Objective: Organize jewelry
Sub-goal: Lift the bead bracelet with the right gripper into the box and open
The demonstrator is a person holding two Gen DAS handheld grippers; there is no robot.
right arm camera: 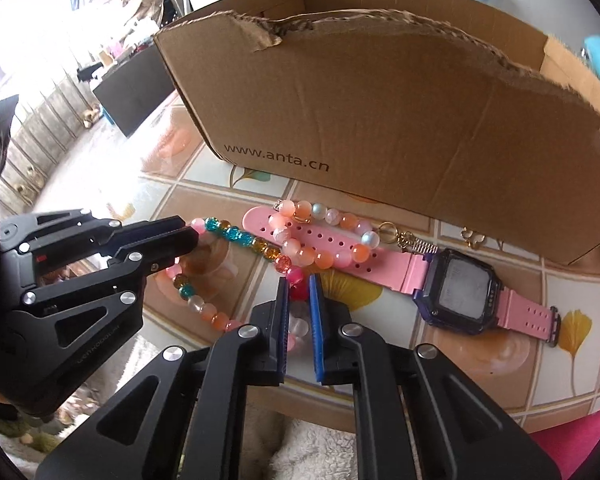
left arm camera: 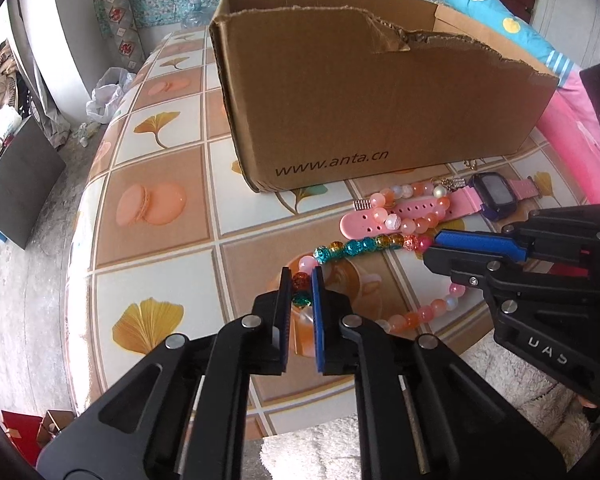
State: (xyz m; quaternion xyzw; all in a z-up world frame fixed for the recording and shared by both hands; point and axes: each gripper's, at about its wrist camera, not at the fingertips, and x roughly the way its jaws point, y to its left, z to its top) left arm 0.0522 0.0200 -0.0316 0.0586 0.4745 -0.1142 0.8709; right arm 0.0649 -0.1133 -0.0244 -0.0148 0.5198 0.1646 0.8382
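Two bead bracelets (right arm camera: 236,240) (right arm camera: 324,236); one pink watch (right arm camera: 460,288); one cardboard box (left arm camera: 380,112); two claws (left arm camera: 302,276) (right arm camera: 299,282)

Glossy glass-like beads (left arm camera: 356,245) are glinting beside a smooth pink plastic watch (right arm camera: 456,284). A matt, rough-torn cardboard box (left arm camera: 380,92) is sitting on shiny tablecloth (left arm camera: 160,208).

The left gripper (left arm camera: 301,278) points toward 12 o'clock in its own view, its jaws drawn close with only a narrow gap, pinching round beads between the pads. The right gripper (right arm camera: 299,284) also points to 12 o'clock, its jaws likewise nearly together, clamped on a bead. In the left view the right gripper (left arm camera: 432,249) reaches in from 3 o'clock.
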